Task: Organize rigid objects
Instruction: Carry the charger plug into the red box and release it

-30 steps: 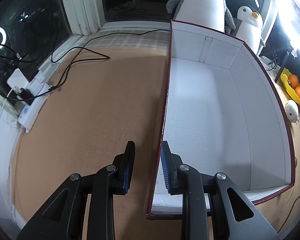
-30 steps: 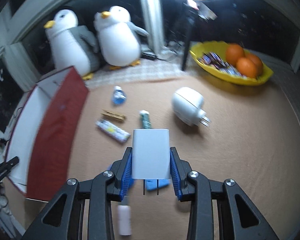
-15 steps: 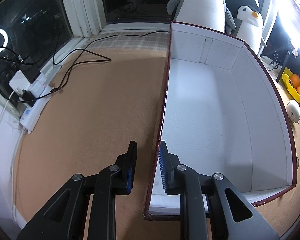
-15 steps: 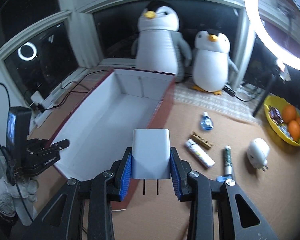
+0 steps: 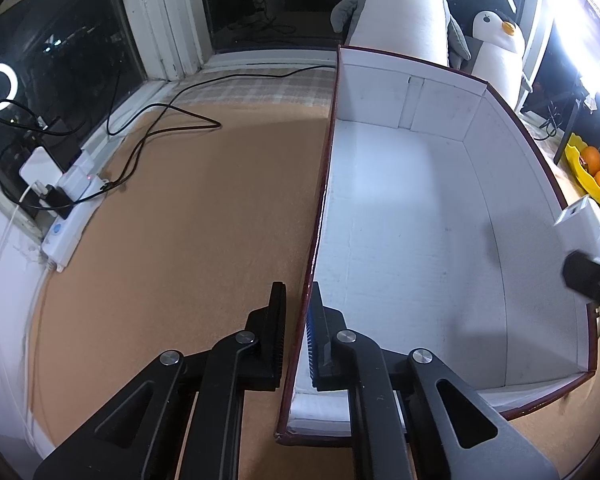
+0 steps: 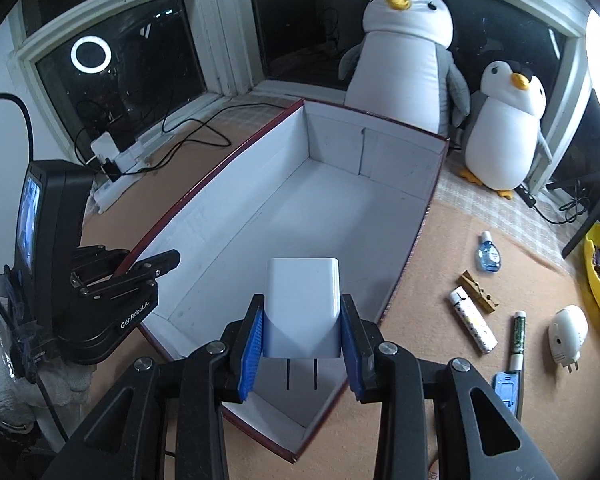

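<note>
My right gripper (image 6: 302, 344) is shut on a white plug charger (image 6: 301, 308) and holds it over the near right corner of a box with a white inside and dark red outside (image 6: 300, 200). The charger also shows at the right edge of the left wrist view (image 5: 580, 220). My left gripper (image 5: 296, 338) is shut on the box's left wall (image 5: 320, 208), near its front corner; it shows in the right wrist view (image 6: 140, 270). The box holds nothing.
On the brown mat right of the box lie a small blue bottle (image 6: 489, 254), a wooden clothespin (image 6: 478, 286), a white tube (image 6: 473, 320), a green tube (image 6: 518, 340), a blue clip (image 6: 508, 390) and a round white plug (image 6: 566, 332). A yellow fruit bowl (image 6: 598, 280), two plush penguins (image 6: 404, 60), a power strip (image 5: 72, 216).
My right gripper swung left from the loose items and moved the charger over the box's near corner. My left gripper closed tighter on the box wall.
</note>
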Demonstrator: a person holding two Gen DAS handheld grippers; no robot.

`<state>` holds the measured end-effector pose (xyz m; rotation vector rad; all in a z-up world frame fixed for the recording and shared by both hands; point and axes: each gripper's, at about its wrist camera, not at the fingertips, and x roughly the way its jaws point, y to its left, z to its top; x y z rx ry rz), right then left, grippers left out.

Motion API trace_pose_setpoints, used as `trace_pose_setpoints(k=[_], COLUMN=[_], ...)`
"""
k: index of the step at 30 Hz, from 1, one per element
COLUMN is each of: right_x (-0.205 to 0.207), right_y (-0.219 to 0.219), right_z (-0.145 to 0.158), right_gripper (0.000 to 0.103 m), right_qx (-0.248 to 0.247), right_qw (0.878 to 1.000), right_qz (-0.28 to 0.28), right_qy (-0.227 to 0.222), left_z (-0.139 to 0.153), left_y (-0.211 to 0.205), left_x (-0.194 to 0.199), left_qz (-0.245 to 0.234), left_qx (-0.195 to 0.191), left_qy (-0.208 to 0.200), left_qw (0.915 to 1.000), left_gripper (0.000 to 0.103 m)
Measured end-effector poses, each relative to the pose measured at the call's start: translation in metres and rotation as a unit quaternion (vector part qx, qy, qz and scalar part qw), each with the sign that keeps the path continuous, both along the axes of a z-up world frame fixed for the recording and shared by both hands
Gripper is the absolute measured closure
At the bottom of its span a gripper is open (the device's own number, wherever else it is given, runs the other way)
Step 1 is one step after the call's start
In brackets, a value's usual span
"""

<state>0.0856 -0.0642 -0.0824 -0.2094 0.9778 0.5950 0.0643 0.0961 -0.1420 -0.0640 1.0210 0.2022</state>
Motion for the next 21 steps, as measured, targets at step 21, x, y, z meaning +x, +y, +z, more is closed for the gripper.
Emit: trace_pose_setpoints(k=[21], right_x=[0.0], right_y=[0.01], right_z=[-0.007], right_gripper=[0.05], right_qx=[-0.002], right_qw=[1.0], right_qz=[0.006], right_qy=[0.007], left_z=[0.0], left_y=[0.0], left_x=[0.0], left_qz=[-0.001], left_qx=[0.003], left_qy=[-0.002], left_qw=[1.0], left_gripper=[0.096])
